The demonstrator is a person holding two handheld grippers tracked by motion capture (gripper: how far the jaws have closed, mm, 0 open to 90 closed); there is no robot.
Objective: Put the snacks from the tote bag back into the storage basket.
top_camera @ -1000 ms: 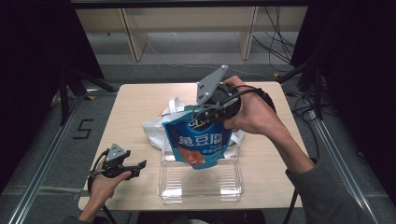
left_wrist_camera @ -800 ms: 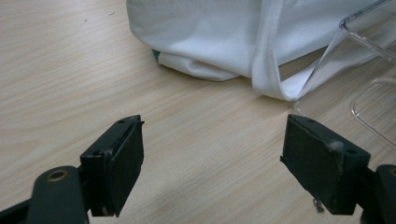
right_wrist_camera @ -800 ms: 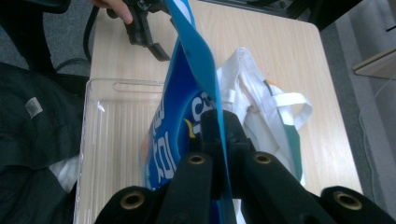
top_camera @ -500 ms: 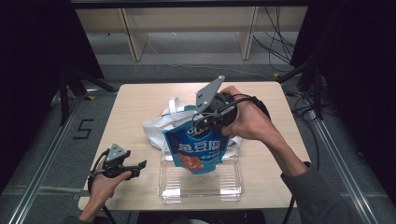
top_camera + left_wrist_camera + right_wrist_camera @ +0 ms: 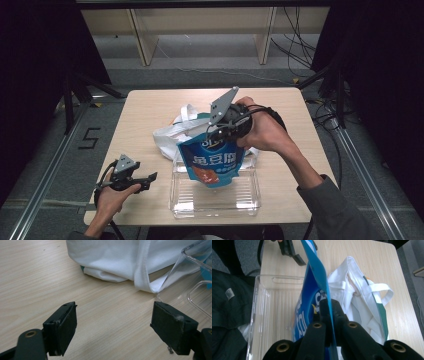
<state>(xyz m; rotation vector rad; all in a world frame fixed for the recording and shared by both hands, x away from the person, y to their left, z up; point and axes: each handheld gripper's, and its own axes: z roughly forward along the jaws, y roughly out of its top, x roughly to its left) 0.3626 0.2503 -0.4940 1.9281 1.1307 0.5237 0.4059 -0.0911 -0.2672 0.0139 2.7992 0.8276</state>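
Blue snack pouch (image 5: pixel 214 165) hangs by its top edge over clear plastic bin (image 5: pixel 215 204) at table's near edge, white tote bag (image 5: pixel 175 132) just behind; bare wood open to the L. R gripper (image 5: pixel 218 134) clamped on pouch top; R gripper view adds pouch edge-on, pinched betw. the pads, bin below. L gripper (image 5: pixel 113 325) low over bare table (image 5: pixel 145 107), jaws wide apart, nothing betw. them, tote hem & bin corner just ahead.

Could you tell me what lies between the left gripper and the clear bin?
Only bare table: in the high view nothing sits between the left gripper and the bin.
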